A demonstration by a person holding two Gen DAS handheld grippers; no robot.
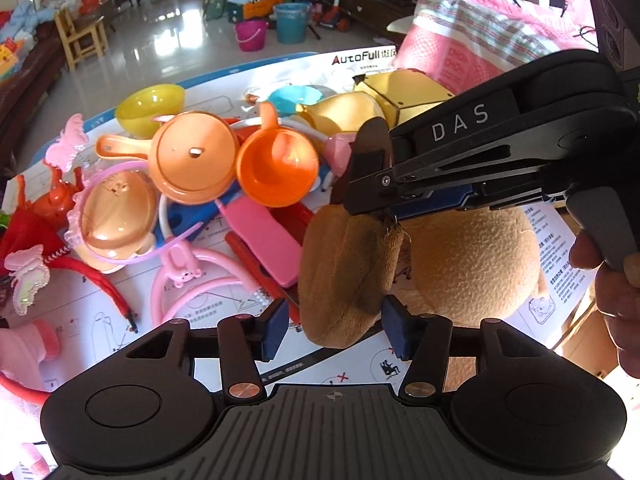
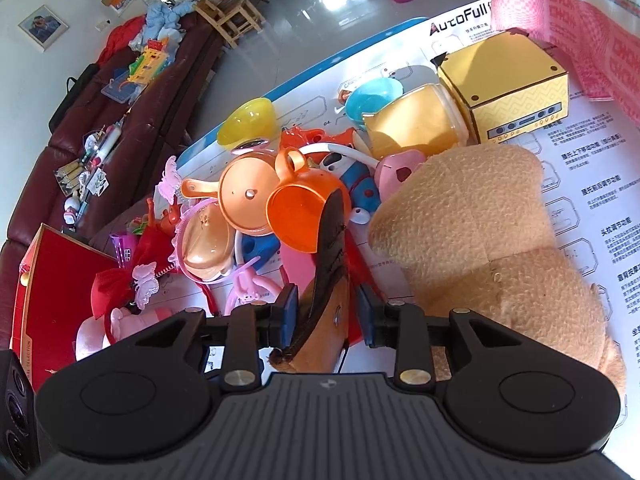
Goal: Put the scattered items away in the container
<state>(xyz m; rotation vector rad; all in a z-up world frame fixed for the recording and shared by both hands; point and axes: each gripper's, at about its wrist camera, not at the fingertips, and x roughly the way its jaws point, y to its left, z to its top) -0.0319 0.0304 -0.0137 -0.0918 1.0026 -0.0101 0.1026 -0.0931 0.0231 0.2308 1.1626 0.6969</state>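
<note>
Nearest in the left wrist view, the left tool [image 1: 334,330] stands partly open with a floppy brown limb of the plush toy [image 1: 472,264] hanging between its blue pads; the right pad touches the limb, while the left pad stands just clear, so no firm grip shows. From the right, the right tool [image 1: 370,176] reaches in above it, held by a hand [image 1: 616,292], and pinches the top of that same limb. In the right wrist view, the right tool [image 2: 327,312] is narrowly open with a brown flap with a dark edge between its pads; whether both pads press it I cannot tell.

The plush toy [image 2: 480,248] lies on the desk [image 2: 580,184], on its printed sheet, at the right. To its left sits a heap of toys: an orange cup [image 1: 278,170], an orange pot lid [image 1: 192,156], pink headbands [image 1: 192,280]. Farther off are a yellow bowl [image 1: 150,106], a blue bowl [image 2: 374,96] and a yellow cardboard box [image 2: 508,92].
</note>
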